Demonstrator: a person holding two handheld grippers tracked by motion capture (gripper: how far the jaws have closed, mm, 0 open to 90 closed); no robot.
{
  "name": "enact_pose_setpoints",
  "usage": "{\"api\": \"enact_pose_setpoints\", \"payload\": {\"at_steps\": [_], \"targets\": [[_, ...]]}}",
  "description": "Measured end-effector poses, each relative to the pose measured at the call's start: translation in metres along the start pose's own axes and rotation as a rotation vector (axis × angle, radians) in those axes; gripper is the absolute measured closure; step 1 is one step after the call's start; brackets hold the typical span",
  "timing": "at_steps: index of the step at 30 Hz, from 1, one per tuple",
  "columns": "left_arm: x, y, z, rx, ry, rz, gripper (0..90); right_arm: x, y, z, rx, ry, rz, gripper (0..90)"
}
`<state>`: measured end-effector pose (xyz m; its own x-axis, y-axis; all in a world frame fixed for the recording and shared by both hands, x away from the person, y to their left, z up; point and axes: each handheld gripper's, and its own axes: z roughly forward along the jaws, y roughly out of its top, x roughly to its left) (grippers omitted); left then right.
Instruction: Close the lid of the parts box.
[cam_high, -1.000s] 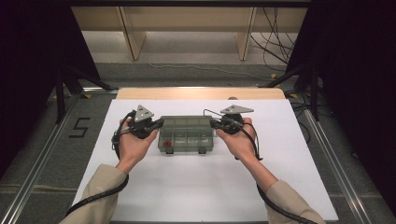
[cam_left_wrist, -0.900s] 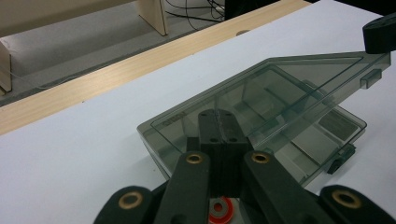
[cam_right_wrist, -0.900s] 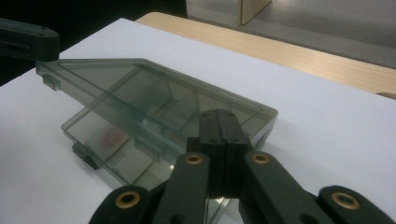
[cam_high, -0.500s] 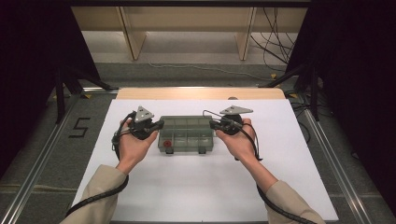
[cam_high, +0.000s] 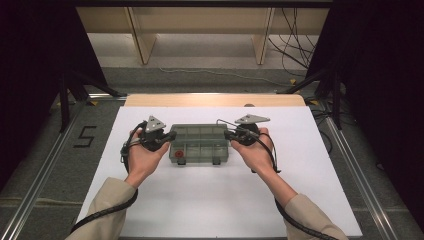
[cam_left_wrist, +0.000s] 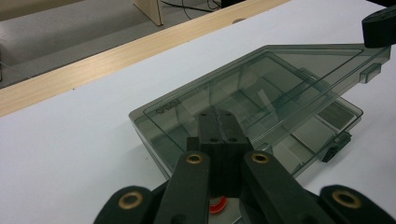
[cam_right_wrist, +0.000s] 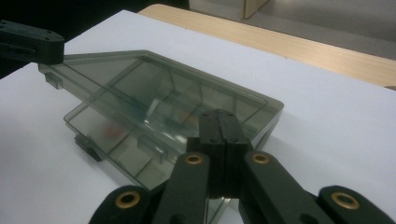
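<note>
A smoky see-through compartment box (cam_high: 200, 145) lies on the white table top (cam_high: 210, 200). Its lid (cam_left_wrist: 261, 84) is tilted up at the front, clear of the base (cam_right_wrist: 116, 154). A small red piece (cam_high: 179, 153) sits in the front left compartment. My left gripper (cam_high: 169, 137) is shut, its tips at the lid's left end (cam_left_wrist: 218, 116). At the lid's right end, my right gripper (cam_high: 227, 134) is also shut (cam_right_wrist: 219, 116). Each gripper view has the other gripper's black tip at the lid's far front corner: the right gripper (cam_left_wrist: 378, 28) and the left gripper (cam_right_wrist: 32, 44).
Two dark latches (cam_high: 181, 161) hang off the base's front wall. A wooden strip (cam_high: 215, 100) borders the table's far edge, with shelf legs and cables on the floor beyond. A "5" (cam_high: 85, 136) is marked on the floor at the left.
Both grippers stay at the box's two ends and have drifted only slightly toward me. The box has not shifted on the table.
</note>
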<state>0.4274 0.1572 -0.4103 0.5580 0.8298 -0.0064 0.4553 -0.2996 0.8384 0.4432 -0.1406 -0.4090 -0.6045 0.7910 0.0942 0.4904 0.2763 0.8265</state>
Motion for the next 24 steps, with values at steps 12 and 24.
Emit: {"api": "enact_pose_setpoints", "payload": {"at_steps": [12, 24], "targets": [[0.0016, -0.0019, -0.0010, 0.034, -0.007, 0.031, 90.0, 0.0011, -0.0019, 0.0019, 0.015, -0.002, 0.000, 90.0], [0.0009, -0.0041, 0.0011, 0.047, -0.008, 0.031, 90.0, 0.0011, -0.0041, 0.0037, 0.030, 0.003, 0.006, 90.0]]}}
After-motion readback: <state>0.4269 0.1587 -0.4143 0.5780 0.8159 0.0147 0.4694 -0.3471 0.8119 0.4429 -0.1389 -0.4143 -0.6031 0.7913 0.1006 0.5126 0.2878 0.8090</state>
